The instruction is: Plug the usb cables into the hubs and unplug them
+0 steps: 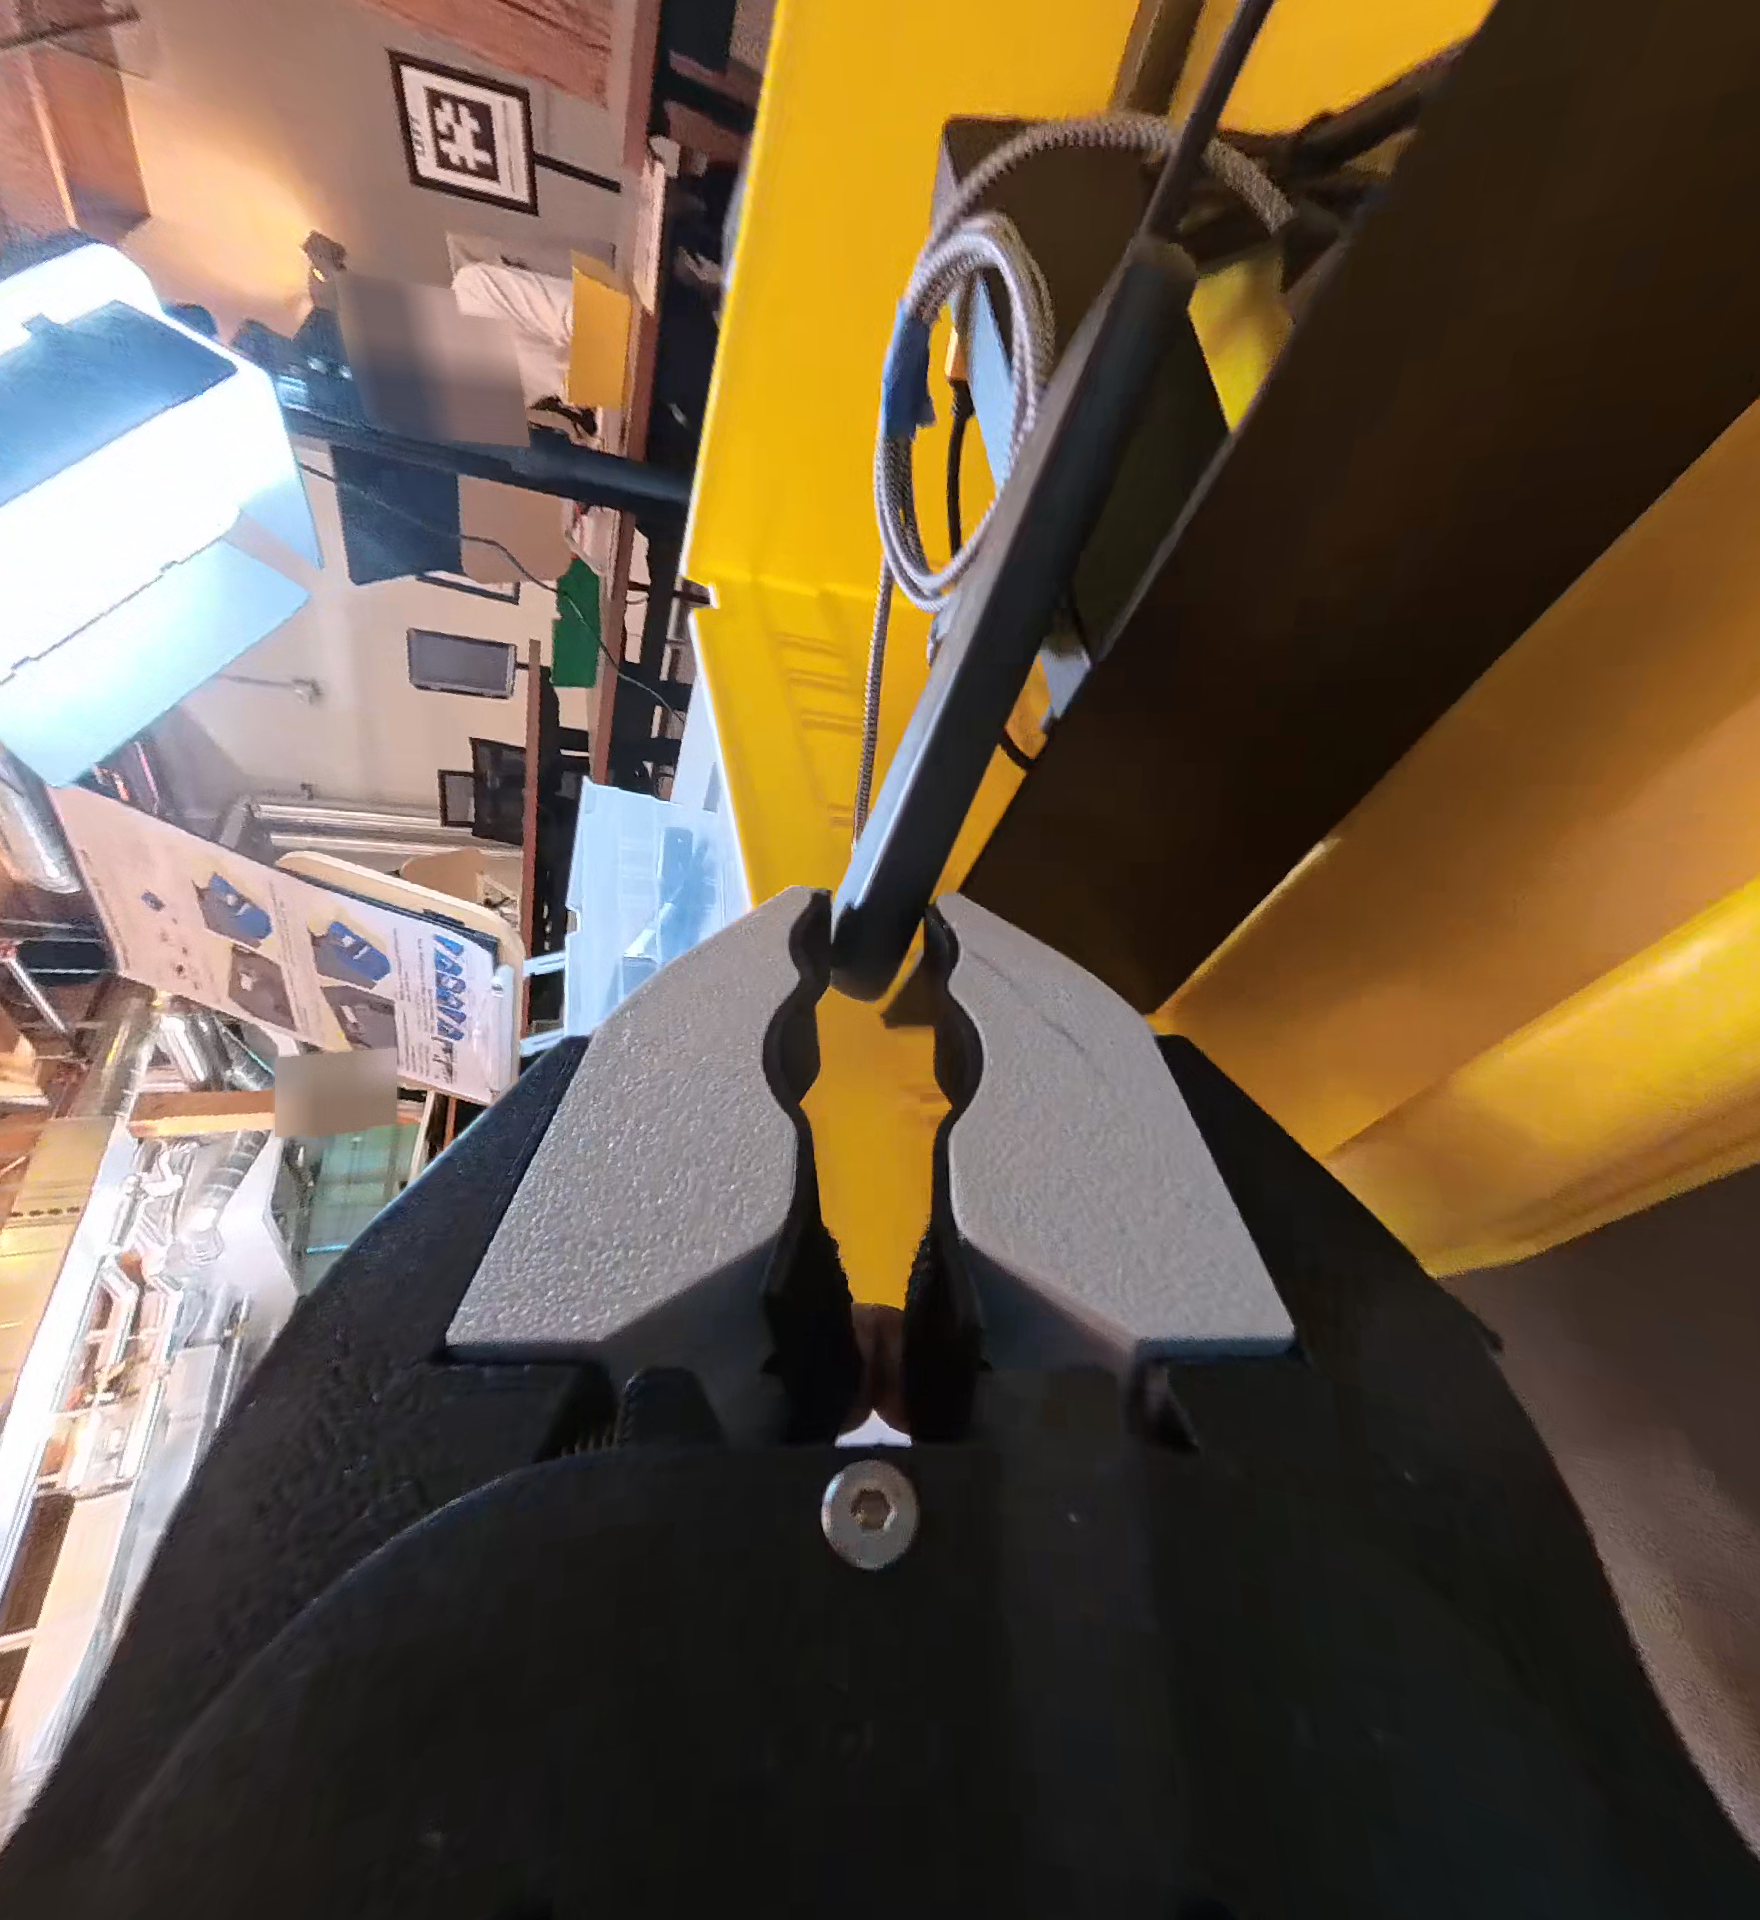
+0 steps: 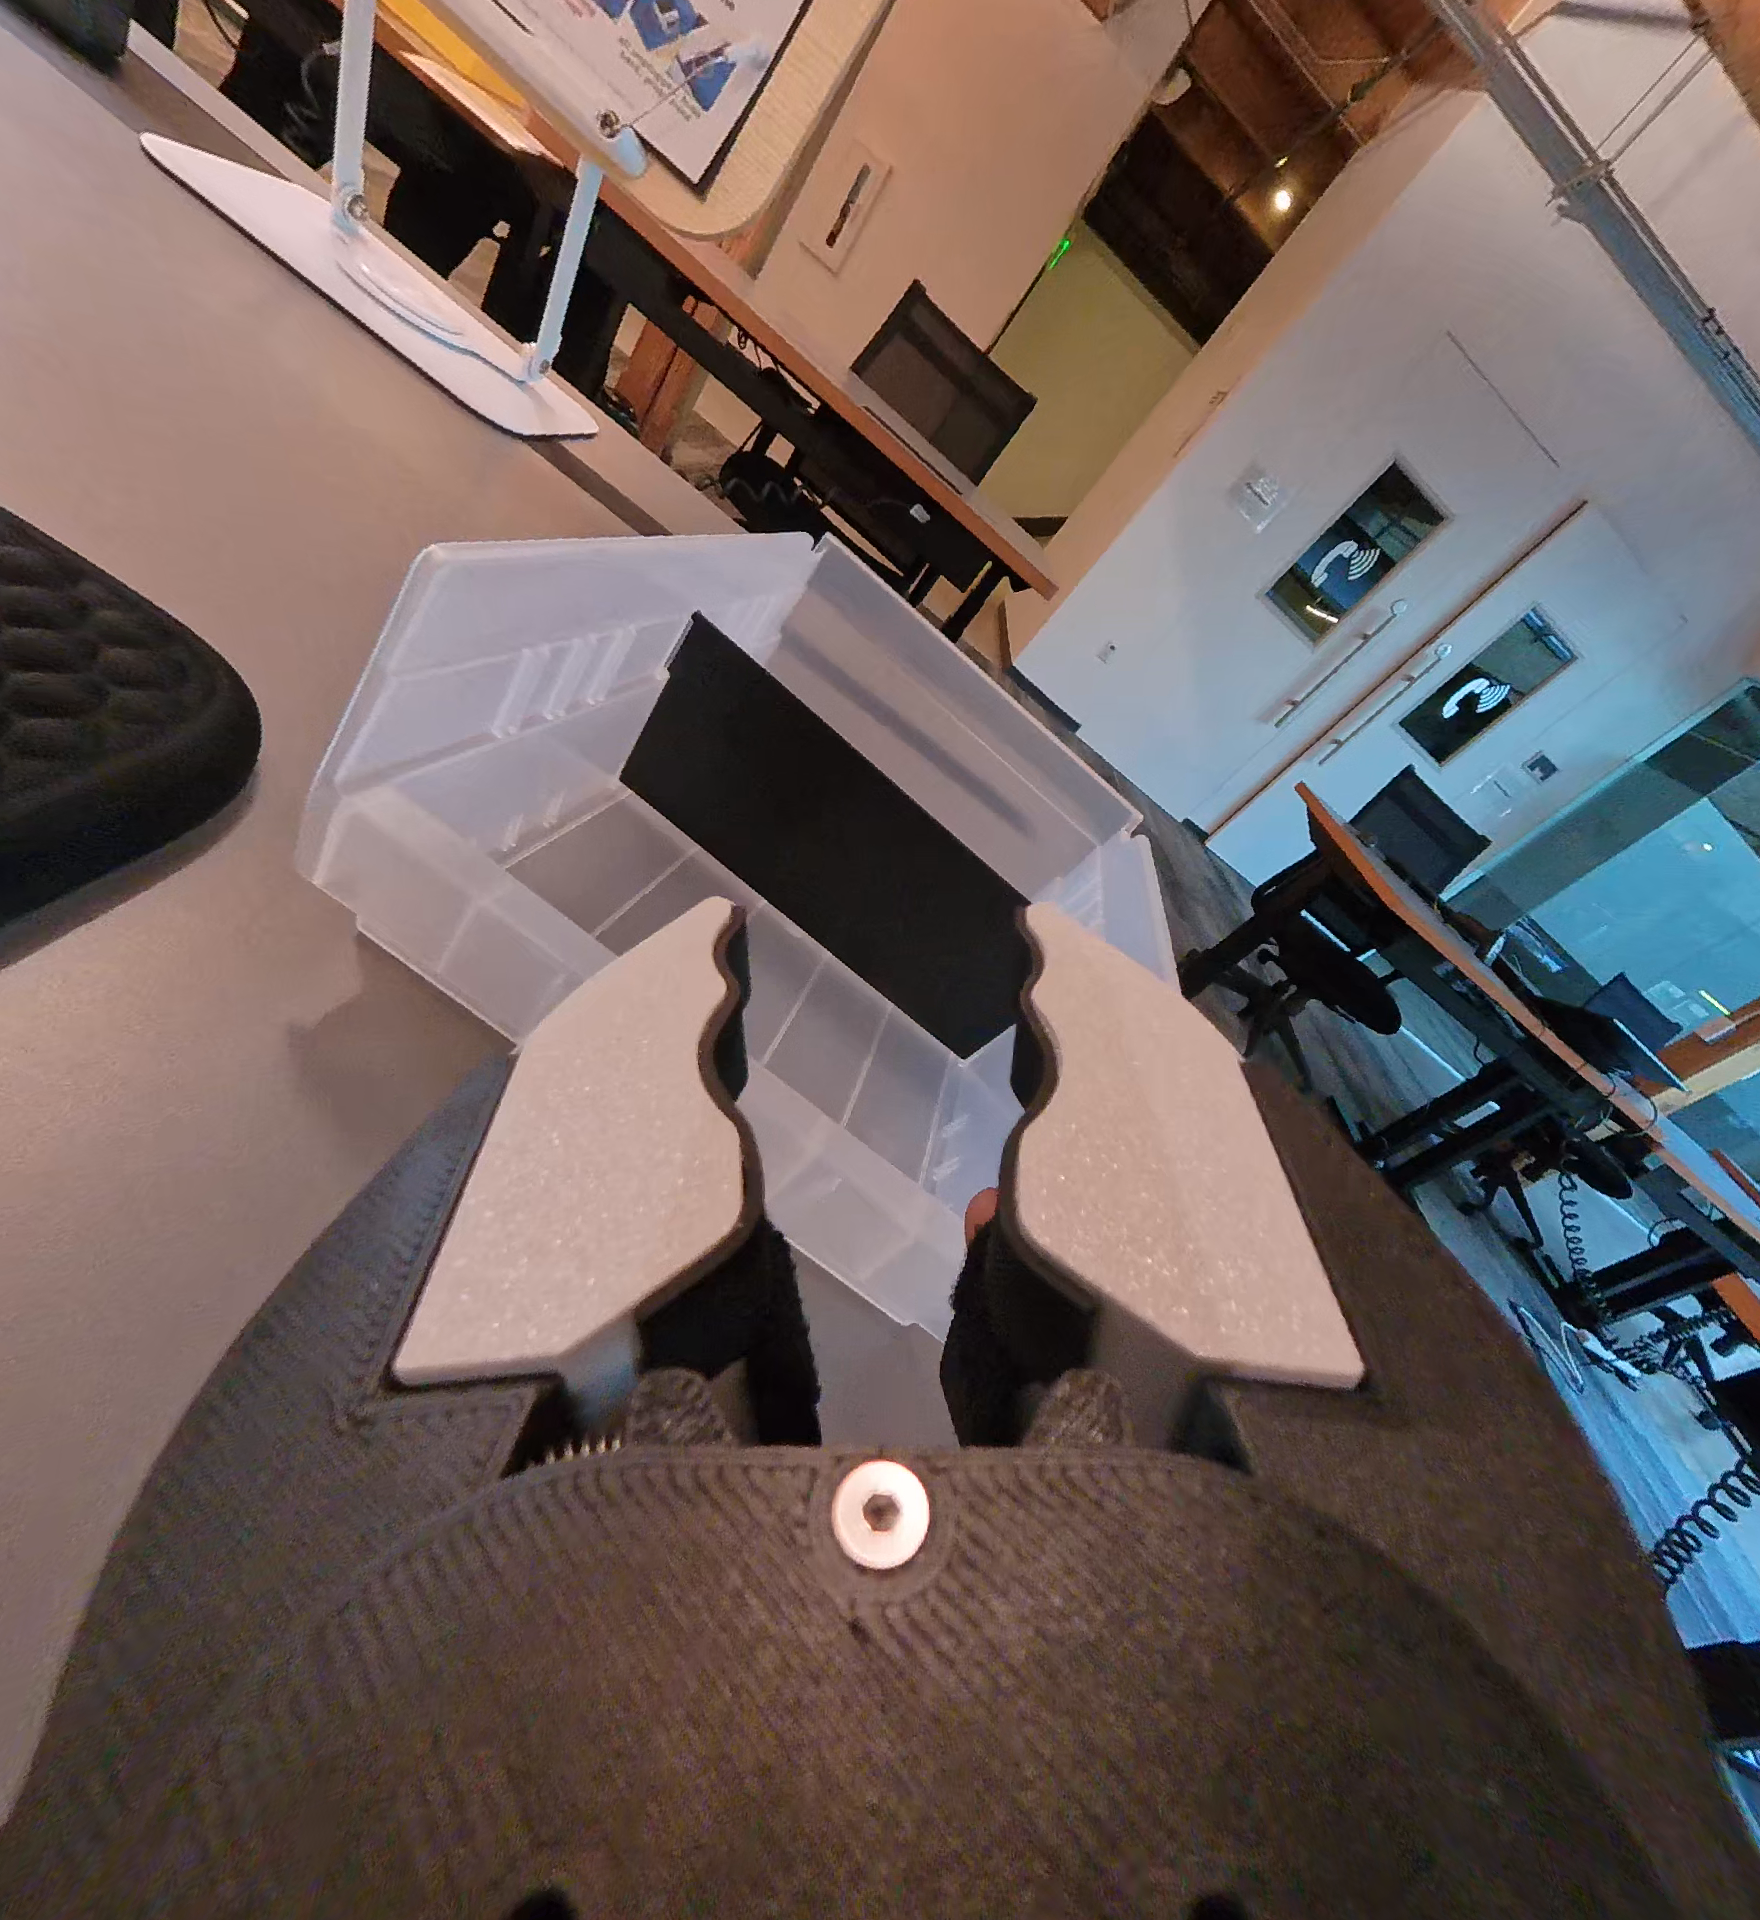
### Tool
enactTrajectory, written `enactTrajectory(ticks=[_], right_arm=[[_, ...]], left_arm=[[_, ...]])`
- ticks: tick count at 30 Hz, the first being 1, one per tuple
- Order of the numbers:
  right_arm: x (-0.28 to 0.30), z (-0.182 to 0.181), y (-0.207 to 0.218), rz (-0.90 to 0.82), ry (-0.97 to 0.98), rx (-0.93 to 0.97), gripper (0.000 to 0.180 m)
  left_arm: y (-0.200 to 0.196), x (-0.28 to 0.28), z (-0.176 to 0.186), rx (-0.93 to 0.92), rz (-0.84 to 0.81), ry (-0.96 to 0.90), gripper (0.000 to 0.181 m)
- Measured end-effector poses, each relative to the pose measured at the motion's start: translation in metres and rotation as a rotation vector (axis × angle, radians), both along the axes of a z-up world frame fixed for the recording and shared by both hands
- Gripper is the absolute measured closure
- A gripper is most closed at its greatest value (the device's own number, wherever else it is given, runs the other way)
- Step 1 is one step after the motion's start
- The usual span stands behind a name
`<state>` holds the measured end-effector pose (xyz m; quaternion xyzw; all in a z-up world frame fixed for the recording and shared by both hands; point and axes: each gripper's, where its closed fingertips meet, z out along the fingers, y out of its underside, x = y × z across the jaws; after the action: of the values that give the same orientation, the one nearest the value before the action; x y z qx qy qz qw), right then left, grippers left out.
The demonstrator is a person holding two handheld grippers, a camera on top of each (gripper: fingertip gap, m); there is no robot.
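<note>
Black and slim, the hub (image 1: pixel 1001 623) is pinched at its near end between the tips of the left tool (image 1: pixel 878 935), its length reaching away into a yellow bin (image 1: pixel 814 312) beside a coiled braided cable (image 1: pixel 917 436). Right tool (image 2: pixel 881 935) has its jaws spread apart, gripping nothing, above a clear plastic organiser box (image 2: pixel 502 727) on the grey surface (image 2: pixel 180 436).

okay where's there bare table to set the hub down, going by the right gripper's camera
The right gripper is open. Bare table lies between the white lamp base, the black mesh pad and the clear plastic organizer. Another free strip runs from the pad toward the camera. The organizer, with its black divider, crowds the space ahead of the fingertips.
</note>
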<state>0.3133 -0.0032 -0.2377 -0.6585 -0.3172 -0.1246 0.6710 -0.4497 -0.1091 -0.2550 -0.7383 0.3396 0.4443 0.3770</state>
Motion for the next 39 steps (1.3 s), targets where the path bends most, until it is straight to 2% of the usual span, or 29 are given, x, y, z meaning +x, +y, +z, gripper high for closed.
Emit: enactTrajectory(ticks=[4,13,19,23,33,39], right_arm=[[-0.004,0.000,0.001,0.006,-0.010,-0.004,0.131],[-0.024,0.005,0.003,0.047,-0.046,-0.001,0.131],[-0.035,0.007,0.004,0.073,-0.062,0.002,0.131],[-0.037,0.009,0.004,0.077,-0.070,0.004,0.131],[-0.059,0.006,0.006,0.124,-0.140,-0.034,0.131],[-0.085,0.013,0.007,0.183,-0.177,-0.020,0.131]], left_arm=[[0.006,0.013,0.027,0.134,-0.030,-0.060,0.163],[0.016,0.049,0.107,0.576,-0.107,-0.239,0.163],[0.023,0.079,0.130,0.719,-0.204,-0.330,0.166],[0.023,0.101,0.141,0.766,-0.296,-0.371,0.169],[0.034,0.138,0.146,0.732,-0.389,-0.374,0.168],[0.038,0.156,0.189,0.795,-0.467,-0.294,0.168]])
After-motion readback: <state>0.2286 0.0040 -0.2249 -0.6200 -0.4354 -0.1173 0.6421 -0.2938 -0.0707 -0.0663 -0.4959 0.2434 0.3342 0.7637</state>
